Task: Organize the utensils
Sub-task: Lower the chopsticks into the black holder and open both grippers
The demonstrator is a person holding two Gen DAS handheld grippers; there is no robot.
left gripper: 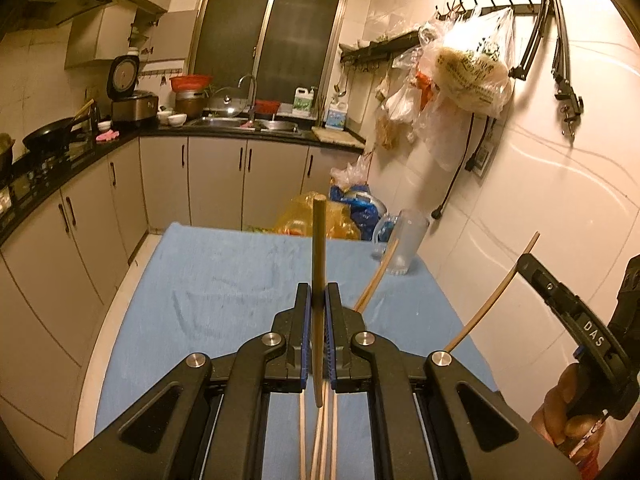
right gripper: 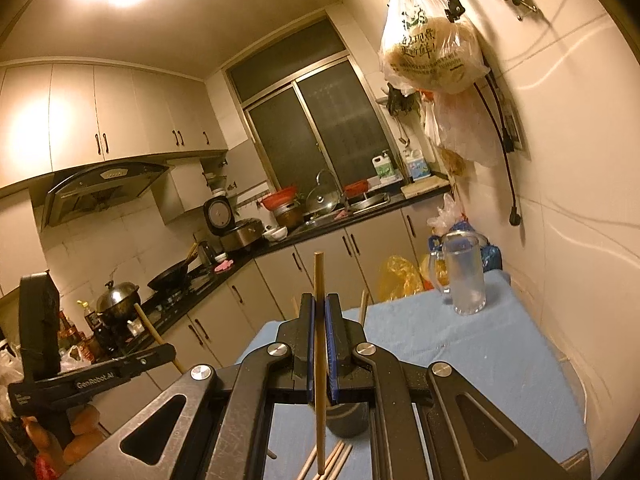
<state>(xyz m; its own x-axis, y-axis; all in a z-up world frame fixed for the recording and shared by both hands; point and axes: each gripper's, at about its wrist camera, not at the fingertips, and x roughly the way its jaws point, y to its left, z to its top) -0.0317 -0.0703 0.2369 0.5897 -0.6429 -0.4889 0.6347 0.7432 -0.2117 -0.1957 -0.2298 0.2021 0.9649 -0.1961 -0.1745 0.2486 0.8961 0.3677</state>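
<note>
My left gripper (left gripper: 319,296) is shut on a wooden chopstick (left gripper: 319,240) that stands upright between the blue pads, above the blue-clothed table (left gripper: 224,280). My right gripper (right gripper: 319,304) is shut on another chopstick (right gripper: 319,276), also upright. Each gripper shows in the other view: the right one (left gripper: 532,270) holding its chopstick (left gripper: 496,292), the left one (right gripper: 166,352) holding its own chopstick (right gripper: 154,332). Several loose chopsticks (right gripper: 336,460) lie on the cloth below, also in the left wrist view (left gripper: 320,440). A frosted glass mug (right gripper: 464,276) stands at the table's far right corner, also in the left wrist view (left gripper: 404,240).
A dark round cup (right gripper: 347,420) sits on the cloth under my right gripper. Plastic bags (left gripper: 320,216) lie beyond the table's far edge. The tiled wall (left gripper: 540,160) with hanging bags runs along the right. Kitchen counters (left gripper: 60,164) run along the left and back.
</note>
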